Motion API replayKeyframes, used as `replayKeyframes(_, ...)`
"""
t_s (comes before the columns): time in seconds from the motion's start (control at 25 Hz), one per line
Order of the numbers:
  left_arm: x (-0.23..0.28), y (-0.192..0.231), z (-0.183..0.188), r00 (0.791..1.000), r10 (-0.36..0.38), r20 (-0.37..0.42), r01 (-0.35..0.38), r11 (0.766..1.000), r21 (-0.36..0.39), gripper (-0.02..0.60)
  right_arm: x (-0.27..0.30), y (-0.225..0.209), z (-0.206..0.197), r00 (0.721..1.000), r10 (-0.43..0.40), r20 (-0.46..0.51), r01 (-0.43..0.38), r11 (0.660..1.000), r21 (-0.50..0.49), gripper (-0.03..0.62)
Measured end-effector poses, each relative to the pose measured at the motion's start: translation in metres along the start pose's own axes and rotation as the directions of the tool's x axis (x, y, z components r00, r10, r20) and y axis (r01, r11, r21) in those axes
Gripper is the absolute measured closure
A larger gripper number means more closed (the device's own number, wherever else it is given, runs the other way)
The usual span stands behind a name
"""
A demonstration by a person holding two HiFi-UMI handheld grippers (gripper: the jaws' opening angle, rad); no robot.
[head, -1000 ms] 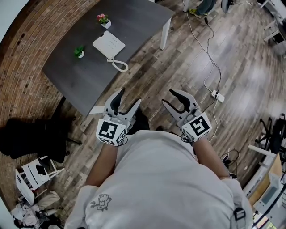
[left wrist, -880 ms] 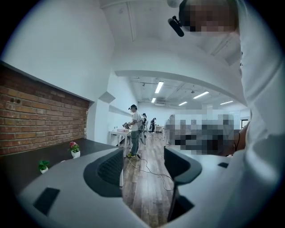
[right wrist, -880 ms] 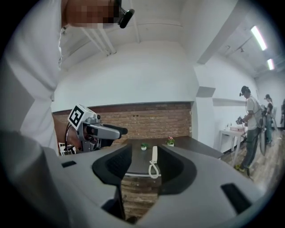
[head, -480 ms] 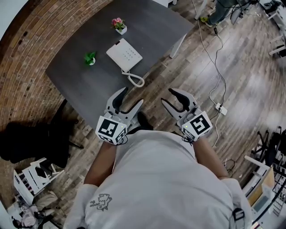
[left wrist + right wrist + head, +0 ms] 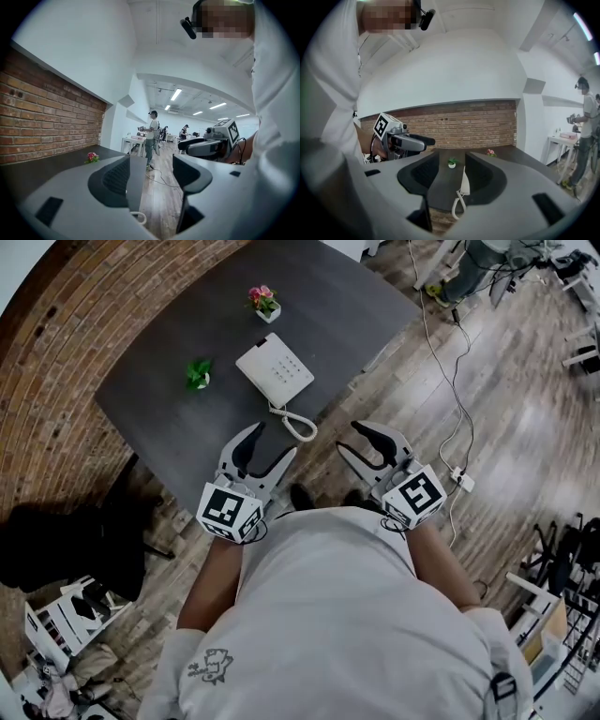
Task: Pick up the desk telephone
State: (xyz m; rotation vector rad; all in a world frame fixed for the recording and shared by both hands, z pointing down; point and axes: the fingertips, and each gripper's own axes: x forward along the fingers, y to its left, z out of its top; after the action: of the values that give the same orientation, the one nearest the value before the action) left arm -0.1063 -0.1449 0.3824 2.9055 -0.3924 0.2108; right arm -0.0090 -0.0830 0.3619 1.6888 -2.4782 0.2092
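Observation:
The white desk telephone [image 5: 275,372] lies on the dark grey table [image 5: 169,418], and its coiled cord [image 5: 296,423] trails toward the near edge. My left gripper [image 5: 268,442] hovers open over that edge, just left of the cord. Beside the table's corner, over the floor, my right gripper [image 5: 353,440] is open and empty. In the right gripper view the telephone [image 5: 464,180] and its cord [image 5: 457,204] show between the open jaws of that gripper [image 5: 451,172], still well ahead. The left gripper [image 5: 151,165] in its own view holds nothing; a bit of cord [image 5: 139,216] shows below.
A small green plant [image 5: 198,374] and a pink flower pot [image 5: 264,301] stand on the table near the phone. Cables and a power strip [image 5: 458,477] lie on the wood floor to the right. A brick wall [image 5: 56,352] runs along the left. A person [image 5: 151,138] stands farther off.
Both grippers and the person have moved toward the table. The telephone now sits nearer and lower in the head view, and the left gripper has reached the table's edge. Jaws stay open.

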Motion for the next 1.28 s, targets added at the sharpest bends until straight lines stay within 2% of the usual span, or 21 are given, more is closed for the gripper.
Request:
replayKeyframes(0.16, 0.003, 0.015, -0.001, 1.000, 0.027, -0.010, -0.027, 1.000, -0.007, 0.281, 0.021, -0.013, 0.000, 0.999, 0.036, 0.003, -0.036, 0.999, 0.036, 0.417)
replayKeyframes(0.36, 0.013, 0.029, -0.002, 0.997, 0.079, -0.024, -0.080, 0.997, -0.017, 0.281, 0.044, -0.033, 0.003, 0.994, 0.108, 0.000, -0.108, 0.994, 0.015, 0.416)
replayKeyframes(0.48, 0.023, 0.042, 0.000, 0.990, 0.139, -0.031, -0.140, 0.990, -0.014, 0.281, 0.063, -0.052, 0.001, 0.986, 0.167, -0.003, -0.167, 0.986, 0.023, 0.417)
replayKeyframes(0.68, 0.051, 0.064, 0.010, 0.969, 0.247, -0.029, -0.248, 0.968, -0.029, 0.281, 0.095, -0.088, 0.004, 0.955, 0.294, -0.034, -0.294, 0.956, 0.010, 0.418)
replayKeyframes(1.0, 0.098, 0.094, 0.031, 0.908, 0.418, -0.019, -0.418, 0.907, -0.045, 0.282, 0.131, -0.154, 0.012, 0.895, 0.436, -0.096, -0.440, 0.898, -0.024, 0.421)
replayKeyframes(1.28, 0.108, 0.109, 0.025, 0.817, 0.573, -0.060, -0.576, 0.815, -0.060, 0.288, 0.155, -0.183, 0.001, 0.818, 0.557, -0.141, -0.565, 0.825, -0.021, 0.441)
